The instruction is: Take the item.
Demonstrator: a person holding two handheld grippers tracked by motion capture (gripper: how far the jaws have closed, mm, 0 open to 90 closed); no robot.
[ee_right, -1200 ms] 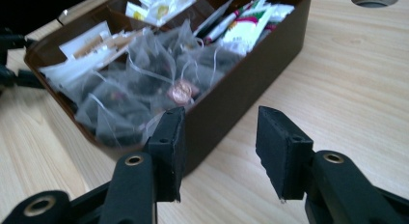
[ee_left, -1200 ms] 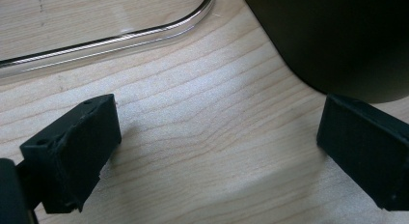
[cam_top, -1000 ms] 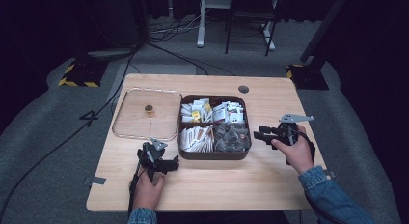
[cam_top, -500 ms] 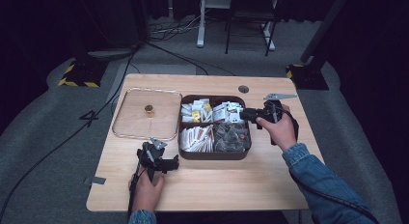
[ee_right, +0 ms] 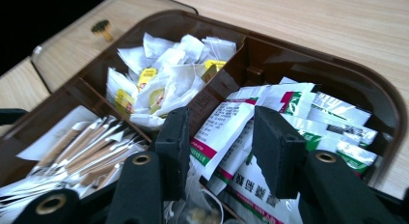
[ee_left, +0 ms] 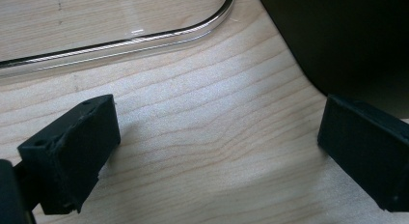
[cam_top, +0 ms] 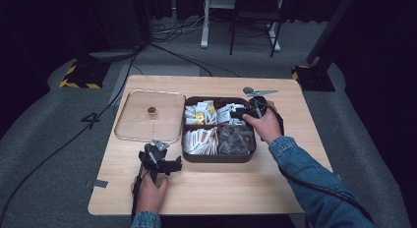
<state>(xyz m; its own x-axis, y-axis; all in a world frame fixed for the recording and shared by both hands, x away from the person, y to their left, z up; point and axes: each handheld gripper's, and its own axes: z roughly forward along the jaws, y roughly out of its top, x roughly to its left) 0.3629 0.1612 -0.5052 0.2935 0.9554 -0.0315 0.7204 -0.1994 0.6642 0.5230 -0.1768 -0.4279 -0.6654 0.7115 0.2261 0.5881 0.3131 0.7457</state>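
- High view: the brown compartment tray (cam_top: 219, 156) sits at the table's (cam_top: 221, 188) centre, long axis parallel to the near edge. The right gripper (cam_top: 247, 111) hovers over its far-right compartment; the left gripper (cam_top: 169, 165) rests near the tray's near-left corner.
- Left gripper view: jaws wide apart, empty, over bare wood beside the clear lid (ee_left: 115, 40).
- Right gripper view: jaws have just been closing, straddling a white sachet (ee_right: 219, 132) with pink band; its print is illegible.

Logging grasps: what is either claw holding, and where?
Nothing: left claw is open over bare table; right claw straddles packets without pressing.
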